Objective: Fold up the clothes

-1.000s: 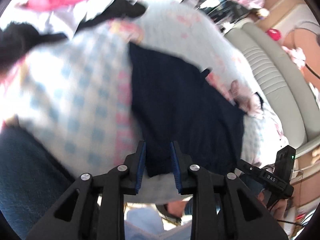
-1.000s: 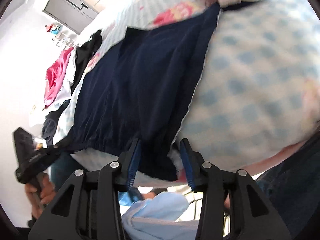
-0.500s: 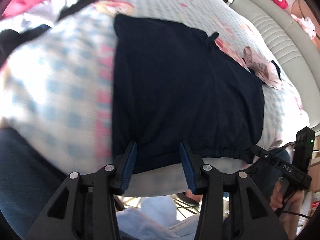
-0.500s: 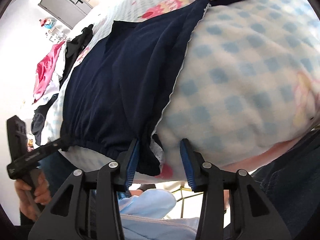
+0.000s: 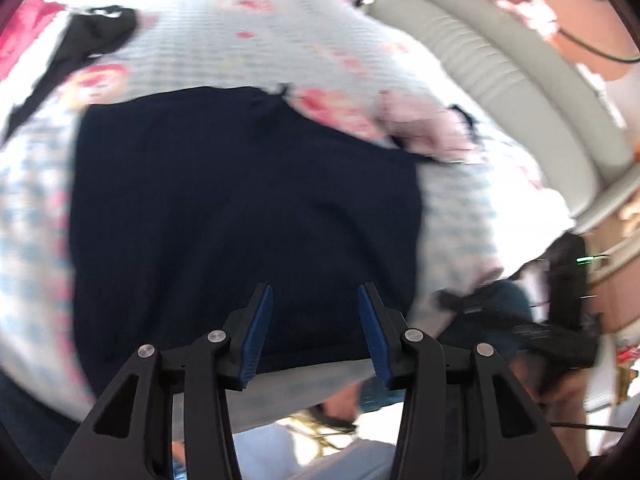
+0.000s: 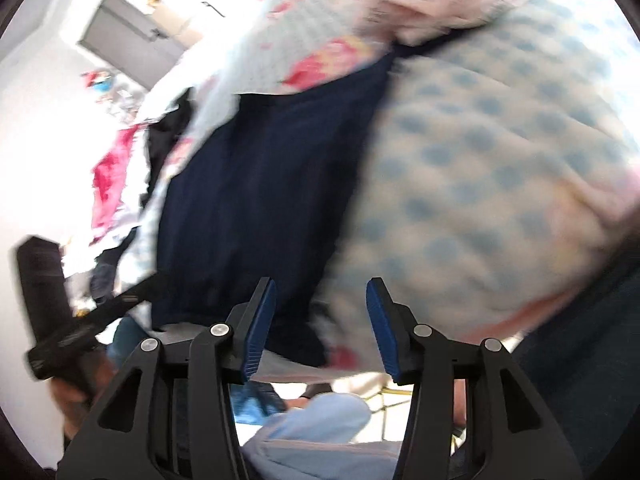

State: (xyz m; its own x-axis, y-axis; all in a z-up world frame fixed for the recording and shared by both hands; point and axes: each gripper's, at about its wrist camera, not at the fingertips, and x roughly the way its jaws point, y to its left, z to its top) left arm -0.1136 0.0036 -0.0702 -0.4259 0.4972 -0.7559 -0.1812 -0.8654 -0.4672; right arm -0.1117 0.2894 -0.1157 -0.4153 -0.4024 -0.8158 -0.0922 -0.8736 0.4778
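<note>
Both grippers have let the dark garment [image 5: 244, 216] go: their jaws have just been opening, and it now lies flat on the checked bedding [image 6: 480, 184] ahead of them. Left gripper [image 5: 316, 332] stands parted over its near hem; right gripper [image 6: 320, 320] gapes at its right edge, seemingly empty through the blur. Next, pinch both hem corners evenly before folding away.

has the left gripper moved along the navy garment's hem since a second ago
Yes. The left gripper slid rightward along the navy garment's near hem, from its left corner toward the middle, jaws having opened.
</note>
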